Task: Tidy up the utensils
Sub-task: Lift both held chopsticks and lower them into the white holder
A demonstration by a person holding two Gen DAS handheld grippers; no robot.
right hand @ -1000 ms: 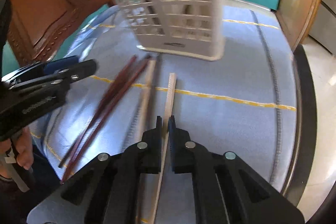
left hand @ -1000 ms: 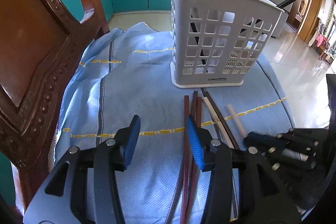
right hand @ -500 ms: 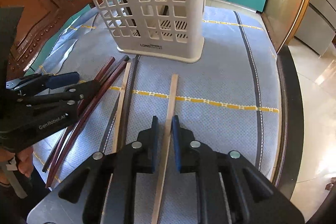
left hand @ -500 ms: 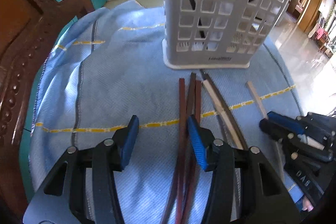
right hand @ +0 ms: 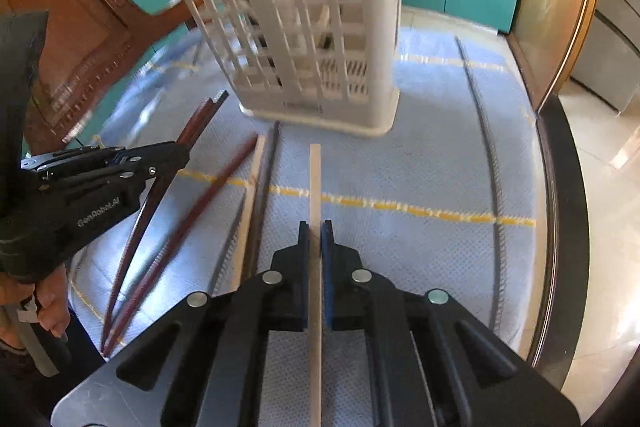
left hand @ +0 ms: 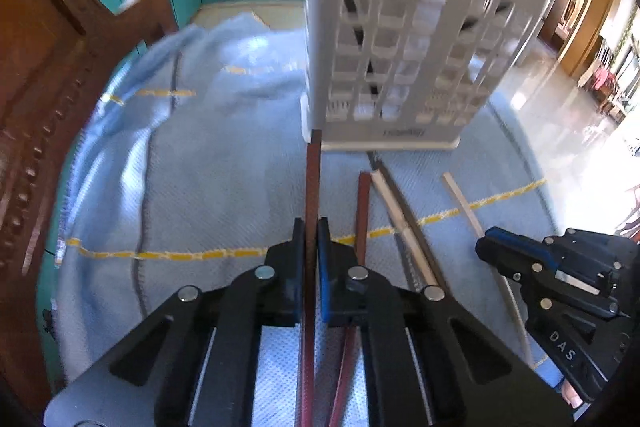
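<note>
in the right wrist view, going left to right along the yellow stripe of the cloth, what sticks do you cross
dark red-brown chopstick held in the left gripper → second dark red-brown chopstick lying on the cloth → pale wooden chopstick → thin dark grey chopstick beside it → pale wooden chopstick clamped in the right gripper

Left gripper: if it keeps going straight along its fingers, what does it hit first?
Likely the white utensil basket: the left gripper, shut on a dark red chopstick, points at its near-left bottom corner. Depth is unclear.

Reddish-brown chopstick [left hand: 312,183] and pale chopstick [right hand: 315,179] before white basket [right hand: 304,27].
</note>
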